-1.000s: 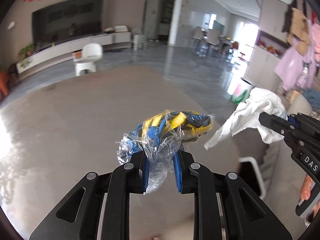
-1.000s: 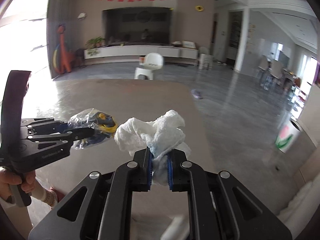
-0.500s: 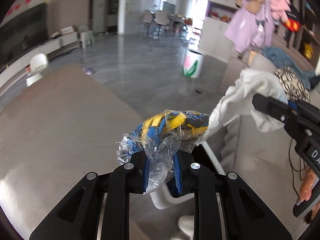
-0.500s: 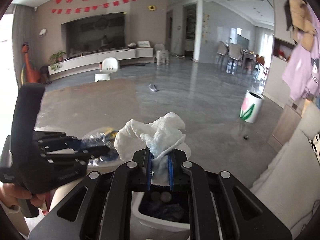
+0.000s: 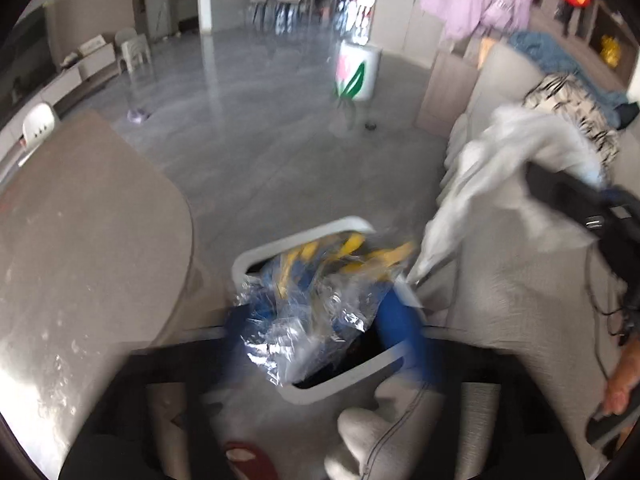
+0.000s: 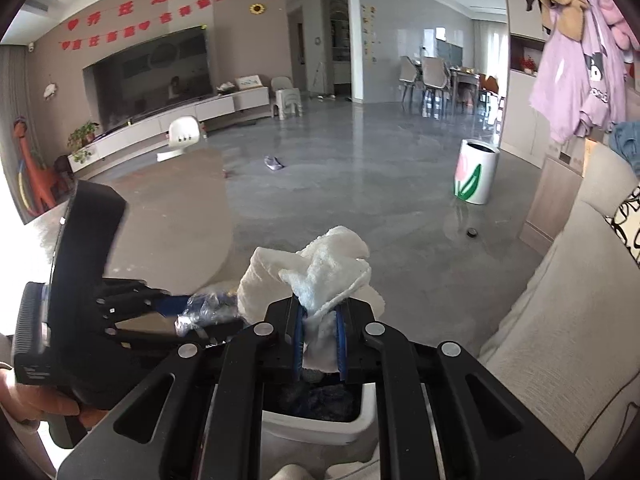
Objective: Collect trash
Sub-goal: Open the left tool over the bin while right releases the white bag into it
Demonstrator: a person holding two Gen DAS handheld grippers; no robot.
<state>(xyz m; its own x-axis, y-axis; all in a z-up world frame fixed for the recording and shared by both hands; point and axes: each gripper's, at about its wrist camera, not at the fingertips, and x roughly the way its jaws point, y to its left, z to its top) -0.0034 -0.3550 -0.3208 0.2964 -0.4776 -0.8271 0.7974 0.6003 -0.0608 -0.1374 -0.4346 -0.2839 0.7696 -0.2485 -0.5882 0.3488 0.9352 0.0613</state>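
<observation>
A moment ago our left gripper pinched the plastic wrapper over the table; now its jaws are opening, the blue pads blurred and swung wide, and the crinkled clear wrapper with its blue and yellow print sits loose between them right above the mouth of the white bin. We judge the wrapper is as good as dropped, so that piece of trash is nearly dealt with. Our right gripper has also come over the bin and stays clamped on the white tissue, which bunches up above the pads; in the right wrist view the bin's rim lies just under the fingers, so letting go looks like the next step. The left view is smeared by motion, so we cannot tell whether the wrapper still touches either pad. The bin's inside is dark, its contents unclear, and both gripper bodies hide its near edge.
</observation>
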